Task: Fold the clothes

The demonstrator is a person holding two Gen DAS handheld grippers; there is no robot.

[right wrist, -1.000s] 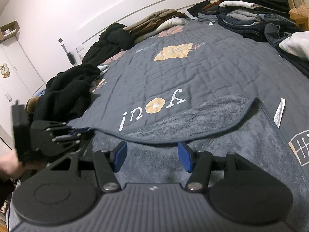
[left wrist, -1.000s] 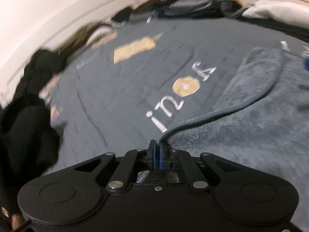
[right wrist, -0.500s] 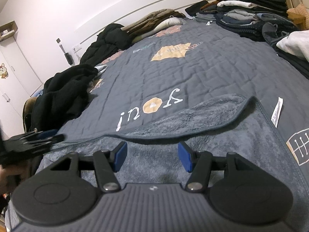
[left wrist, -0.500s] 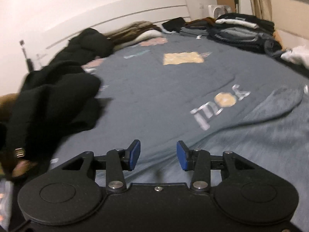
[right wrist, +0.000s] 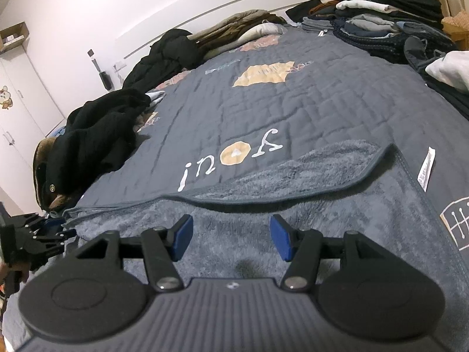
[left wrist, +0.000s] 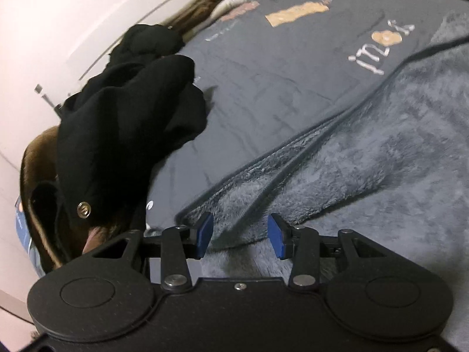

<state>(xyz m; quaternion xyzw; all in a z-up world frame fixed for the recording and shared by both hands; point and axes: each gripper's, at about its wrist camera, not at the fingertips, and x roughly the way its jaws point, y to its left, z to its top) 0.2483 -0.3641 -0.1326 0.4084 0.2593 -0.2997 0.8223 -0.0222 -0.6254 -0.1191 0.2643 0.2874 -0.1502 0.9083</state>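
Nearest you, your left gripper [left wrist: 239, 236] sits low over the grey fleece garment [left wrist: 366, 152]. Its two blue pads stand apart and are closing; the fleece lies under the gap and neither pad presses on it. The garment's bound corner lies just ahead of the left pad, at the near left side of the bed.

Your right gripper [right wrist: 230, 237] hovers over the middle of the same garment [right wrist: 307, 214]. Its two blue pads are well apart, with nothing between them. In this view the left gripper [right wrist: 63, 234] shows at the far left edge, by the garment's corner.

The garment is spread flat on the bed's grey quilt [right wrist: 293, 102]. Its far edge is turned back in one fold running across the width. One white care label [right wrist: 426, 168] sticks out at the right side, and one white grid print [right wrist: 458, 224] shows at the right edge.

Beyond the fold the quilt carries white lettering around one tan round patch [right wrist: 234, 154]. One larger tan patch [right wrist: 262, 73] lies further up.

Left of the quilt lies one heap of black clothing [left wrist: 123, 123], with one metal snap visible and a brown fur-lined piece [left wrist: 35, 170] under it.

Far end: one black padded coat [right wrist: 167, 55] and brown and pale garments [right wrist: 243, 29] along the headboard. At the far right is one stack of folded clothes [right wrist: 381, 20]; its count is unclear.
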